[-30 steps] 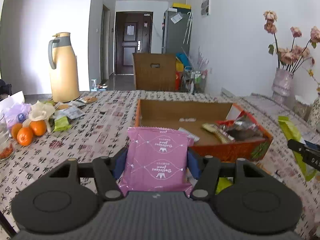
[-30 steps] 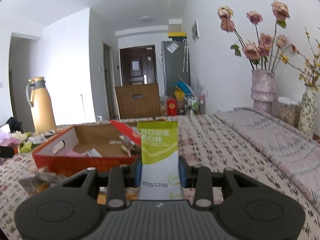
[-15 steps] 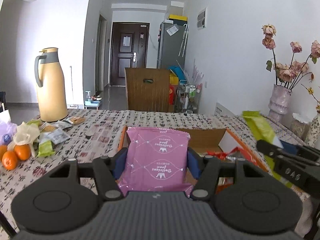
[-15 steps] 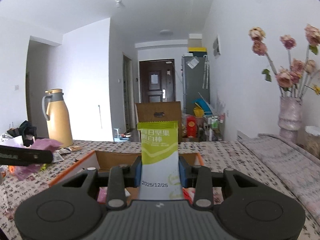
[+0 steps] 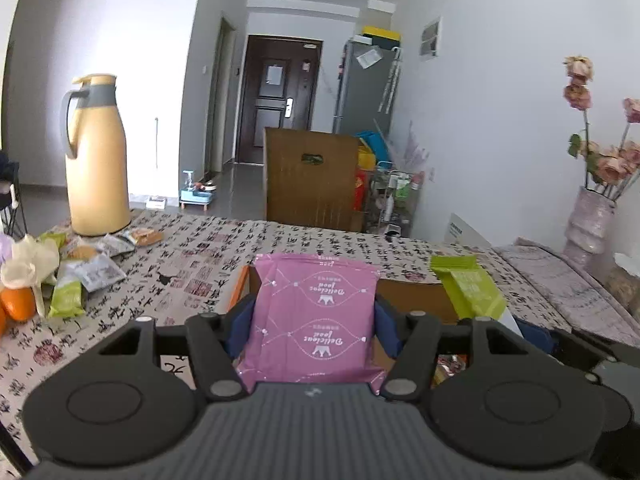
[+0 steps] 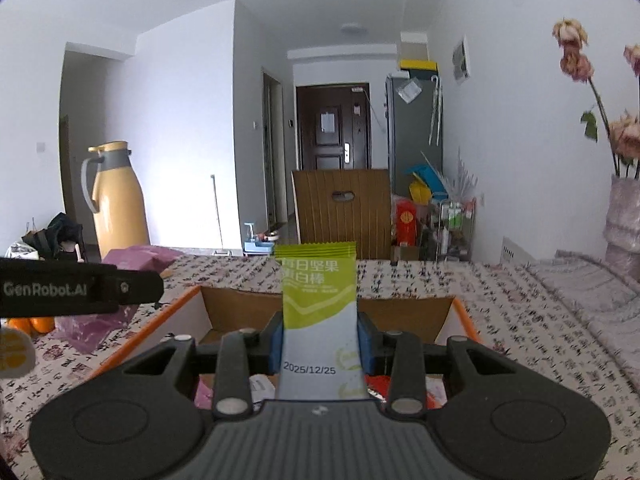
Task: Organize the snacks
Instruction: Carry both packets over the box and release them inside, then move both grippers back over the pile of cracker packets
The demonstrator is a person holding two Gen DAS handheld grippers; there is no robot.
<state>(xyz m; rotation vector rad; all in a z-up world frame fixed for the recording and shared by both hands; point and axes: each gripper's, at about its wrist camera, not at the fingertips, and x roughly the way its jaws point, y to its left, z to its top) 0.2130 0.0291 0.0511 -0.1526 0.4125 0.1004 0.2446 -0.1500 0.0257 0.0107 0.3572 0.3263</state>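
Over the near edge of an open cardboard box (image 6: 240, 312) with orange sides, both tools hold a snack packet. Left tool (image 5: 314, 320) clamps a pink packet (image 5: 316, 316), blue pads pressed on both its side edges, packet upright with print upside down. Right tool (image 6: 318, 334) grips a narrow green-and-white nut bar packet (image 6: 318, 300), a date printed low on it, standing upright between the pads. Left wrist view: the green packet (image 5: 466, 286) sits just right of the pink one, both above the box. Right wrist view: left tool's finger (image 6: 80, 288) pokes in from the left with the pink packet (image 6: 136, 260) beyond it. Box rests on a desk (image 5: 192, 260) covered by a calligraphy-print cloth; some wrappers lie inside, mostly hidden by the tools. Far left on the desk: yellow thermos jug (image 5: 96, 156), loose snack packets (image 5: 88, 272), oranges (image 5: 16, 304). Far right: vase with dried roses (image 5: 588, 216). Brown chair back (image 5: 312, 180) past the desk's far edge.
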